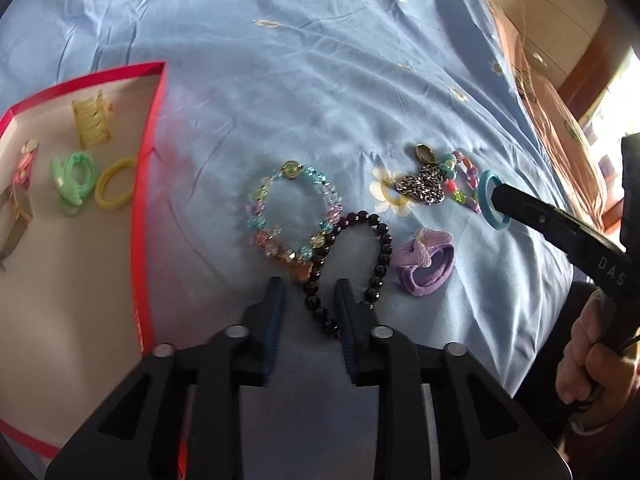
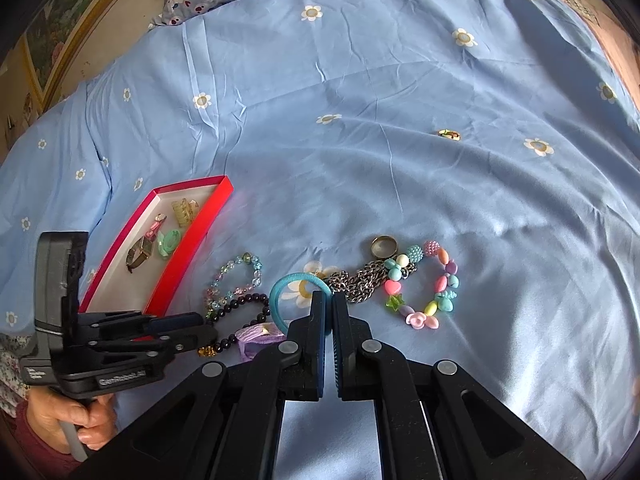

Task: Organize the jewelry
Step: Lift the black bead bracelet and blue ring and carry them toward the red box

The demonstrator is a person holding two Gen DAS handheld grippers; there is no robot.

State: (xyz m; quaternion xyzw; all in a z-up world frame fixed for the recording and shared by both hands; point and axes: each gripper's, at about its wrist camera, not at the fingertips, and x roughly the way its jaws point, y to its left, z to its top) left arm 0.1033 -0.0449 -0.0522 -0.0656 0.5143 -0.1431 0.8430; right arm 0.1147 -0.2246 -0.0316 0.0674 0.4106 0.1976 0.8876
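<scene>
Jewelry lies scattered on a blue flowered bedsheet. Right gripper is clamped on a blue hair tie, lifted just beside the silver chain. Left gripper is spread apart, its fingers straddling the dark bead bracelet that overlaps a crystal bracelet. A red-rimmed box, left of these, holds hair ties and a clip.

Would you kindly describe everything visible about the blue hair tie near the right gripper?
The blue hair tie is a plain closed loop of teal, matte, elastic-looking band. The right gripper has its fingers nearly closed on the loop's near right side, so the ring stands partly raised over the blue floral bedsheet. It sits beside the silver chain, above the purple scrunchie; whether it touches either is unclear.
</scene>
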